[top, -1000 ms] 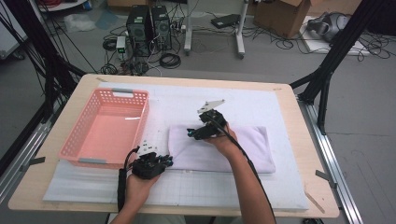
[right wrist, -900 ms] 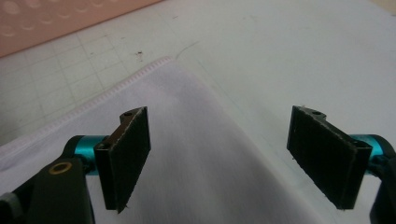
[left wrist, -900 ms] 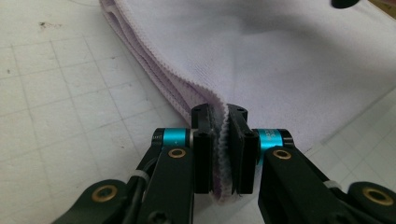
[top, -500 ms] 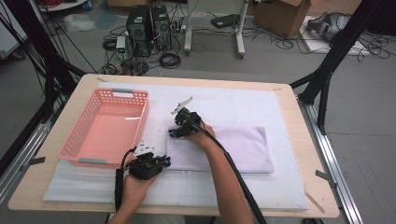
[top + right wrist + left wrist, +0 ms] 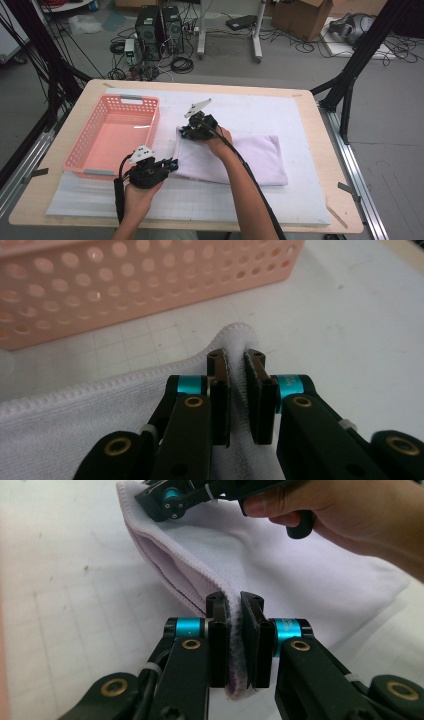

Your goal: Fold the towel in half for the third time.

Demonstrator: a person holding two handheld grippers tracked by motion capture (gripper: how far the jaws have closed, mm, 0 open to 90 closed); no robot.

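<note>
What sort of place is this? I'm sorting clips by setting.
Probably a lab or workshop set up for recording: a wooden table inside a black frame, computer towers and loose cables on the floor, plus a cardboard box.

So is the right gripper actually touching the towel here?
Touching. In the right gripper view the right gripper has just closed, both jaws pinching the corner of the white towel.
</note>
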